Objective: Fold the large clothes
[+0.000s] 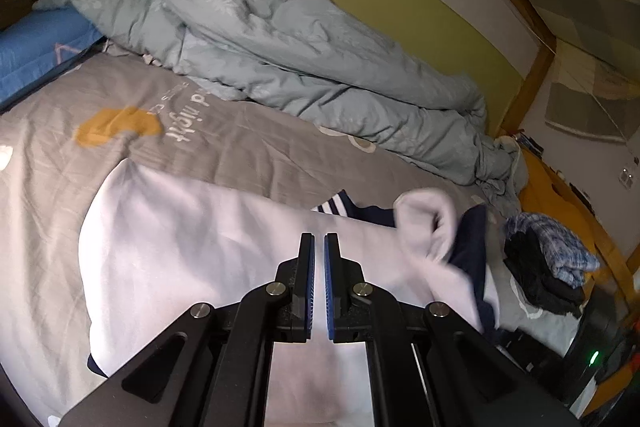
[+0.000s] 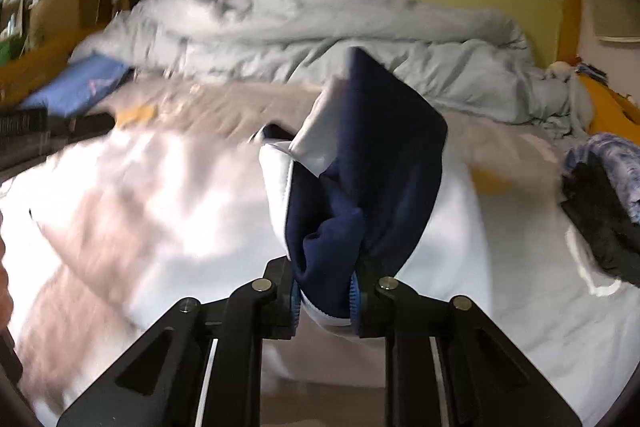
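Left wrist view: I am holding the left gripper (image 1: pixel 319 247) closed and empty, its blue pads nearly meeting, above the white garment (image 1: pixel 180 247). The garment is lying spread on the grey bedsheet (image 1: pixel 80 155), in front of the rumpled grey-green duvet (image 1: pixel 280 39).

Right wrist view: I am holding the right gripper (image 2: pixel 326 291) clamped on a bunched navy-and-white fold of the garment (image 2: pixel 360 167), which is standing up from the jaws. This view is blurring.

White garment (image 1: pixel 168 247) with navy lining, grey bedsheet (image 1: pixel 60 155) with orange patch, pale blue-grey duvet (image 1: pixel 280 47)
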`<state>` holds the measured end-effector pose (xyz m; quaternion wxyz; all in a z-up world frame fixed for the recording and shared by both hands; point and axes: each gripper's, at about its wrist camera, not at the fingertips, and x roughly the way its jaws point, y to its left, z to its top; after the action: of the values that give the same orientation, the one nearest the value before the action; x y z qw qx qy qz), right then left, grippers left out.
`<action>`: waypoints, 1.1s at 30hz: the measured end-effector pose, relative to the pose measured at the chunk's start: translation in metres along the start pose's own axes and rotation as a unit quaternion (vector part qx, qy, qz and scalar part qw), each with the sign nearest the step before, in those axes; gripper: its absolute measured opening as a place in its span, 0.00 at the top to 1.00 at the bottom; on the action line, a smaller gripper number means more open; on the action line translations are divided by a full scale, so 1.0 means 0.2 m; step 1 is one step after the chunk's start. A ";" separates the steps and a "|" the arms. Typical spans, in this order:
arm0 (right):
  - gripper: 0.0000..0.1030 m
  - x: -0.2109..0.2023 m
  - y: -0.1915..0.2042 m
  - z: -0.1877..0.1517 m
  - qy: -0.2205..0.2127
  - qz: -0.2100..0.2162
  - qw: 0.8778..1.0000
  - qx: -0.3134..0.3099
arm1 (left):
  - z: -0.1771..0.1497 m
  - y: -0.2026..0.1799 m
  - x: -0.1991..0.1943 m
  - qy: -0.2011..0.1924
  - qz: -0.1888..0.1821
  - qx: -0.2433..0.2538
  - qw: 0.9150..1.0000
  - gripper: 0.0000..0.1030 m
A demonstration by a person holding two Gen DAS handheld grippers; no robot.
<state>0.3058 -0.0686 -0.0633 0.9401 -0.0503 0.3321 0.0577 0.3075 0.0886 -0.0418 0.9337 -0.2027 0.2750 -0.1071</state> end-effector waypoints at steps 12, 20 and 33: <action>0.46 0.02 0.13 -0.04 0.006 0.083 0.996 -0.042 | -0.02 0.01 0.03 0.011 0.011 0.000 1.000 0.96; 0.53 -0.22 -0.07 0.08 -0.046 0.132 0.990 0.034 | -0.01 0.03 0.03 0.008 0.014 -0.005 1.000 0.96; 0.42 0.17 -0.19 0.10 0.022 0.019 0.999 0.023 | -0.02 0.01 0.07 0.045 0.068 0.049 0.995 0.61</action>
<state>0.3507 -0.1005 -0.0666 0.9322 -0.0232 0.3550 0.0668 0.3169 0.0844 -0.0511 0.9344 -0.1326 0.3242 -0.0652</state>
